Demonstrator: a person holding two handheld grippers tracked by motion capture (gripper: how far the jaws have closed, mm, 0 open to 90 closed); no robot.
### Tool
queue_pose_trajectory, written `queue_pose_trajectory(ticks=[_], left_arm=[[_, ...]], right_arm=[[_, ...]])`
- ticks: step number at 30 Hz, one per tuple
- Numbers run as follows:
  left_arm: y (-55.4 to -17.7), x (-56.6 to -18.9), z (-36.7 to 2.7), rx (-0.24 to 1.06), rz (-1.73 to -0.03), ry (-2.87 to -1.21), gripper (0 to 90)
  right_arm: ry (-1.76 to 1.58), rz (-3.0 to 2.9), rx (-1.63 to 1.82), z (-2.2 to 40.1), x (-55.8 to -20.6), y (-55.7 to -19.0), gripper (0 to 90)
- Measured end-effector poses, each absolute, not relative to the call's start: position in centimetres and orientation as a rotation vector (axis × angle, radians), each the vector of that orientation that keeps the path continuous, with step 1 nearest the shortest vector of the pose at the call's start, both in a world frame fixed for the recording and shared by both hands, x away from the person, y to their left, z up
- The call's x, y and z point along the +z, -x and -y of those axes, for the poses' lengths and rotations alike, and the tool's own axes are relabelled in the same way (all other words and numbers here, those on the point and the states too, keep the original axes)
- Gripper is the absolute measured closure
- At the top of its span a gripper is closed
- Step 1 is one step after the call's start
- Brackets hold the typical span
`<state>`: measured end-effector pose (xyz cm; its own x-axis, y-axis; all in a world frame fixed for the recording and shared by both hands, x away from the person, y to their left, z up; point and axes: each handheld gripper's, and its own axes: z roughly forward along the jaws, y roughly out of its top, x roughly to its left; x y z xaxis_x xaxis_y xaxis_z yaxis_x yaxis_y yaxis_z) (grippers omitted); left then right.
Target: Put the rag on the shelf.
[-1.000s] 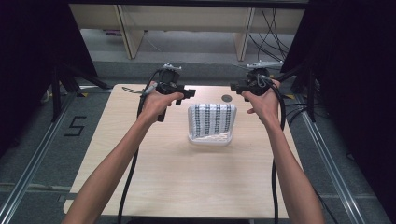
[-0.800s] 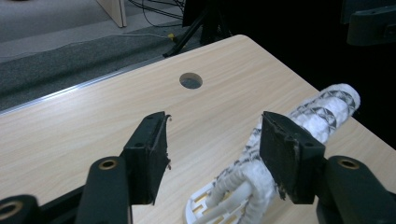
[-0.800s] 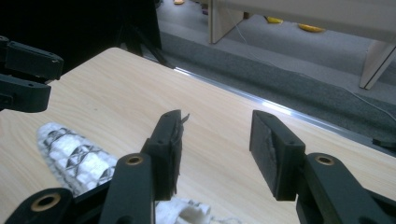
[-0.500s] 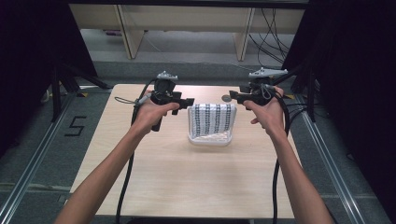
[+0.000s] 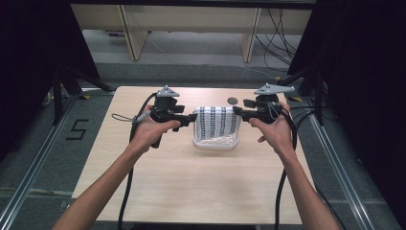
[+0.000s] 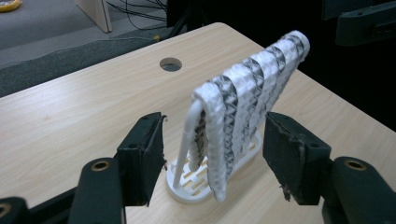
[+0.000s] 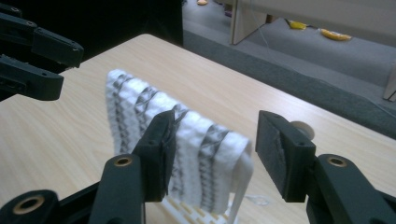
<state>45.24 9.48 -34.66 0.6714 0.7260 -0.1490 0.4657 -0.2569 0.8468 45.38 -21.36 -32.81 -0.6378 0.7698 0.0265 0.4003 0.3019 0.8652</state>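
A white cloth with grey woven stripes (image 5: 218, 122) hangs over a white plastic rack (image 5: 214, 143) at the middle of the wooden table (image 5: 191, 187). My left gripper (image 5: 191, 117) is open just left of the cloth's upper left end. In the left gripper view the cloth (image 6: 247, 100) and the rack (image 6: 187, 140) sit between the open jaws (image 6: 212, 156). My right gripper (image 5: 237, 113) is open at the cloth's upper right end. Seen from the right gripper, the cloth's near end (image 7: 205, 149) lies between the jaws (image 7: 215, 151), and the left gripper (image 7: 32, 51) is at far left.
A round hole (image 5: 232, 100) sits in the tabletop behind the rack. Cables trail from both grippers off the near table edge. Wooden furniture legs (image 5: 130, 33) and floor cables stand beyond the table. A metal rail (image 5: 28, 177) runs along the left side.
Both grippers moved toward the near side and inward, from the table's far edge to either end of the cloth on the rack. Both stay open.
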Motion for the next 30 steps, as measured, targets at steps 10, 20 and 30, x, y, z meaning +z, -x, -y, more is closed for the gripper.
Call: queue_pose_trajectory(ticks=[10,20,30], left_arm=[[-43.3,-36.2,-10.3,0.308,-0.918,-1.883,37.3],[-42.0,-37.2,-10.6,0.330,-0.900,-1.897,36.1],[-41.0,-38.6,-11.1,0.311,-0.895,-1.871,34.5]], right_arm=[[-1.050,-2.179,1.282,21.7,-34.3,-43.8,47.5],[-1.043,-2.199,1.310,21.8,-35.3,-42.7,44.0],[-1.016,-2.175,1.330,21.8,-36.0,-41.3,42.9]])
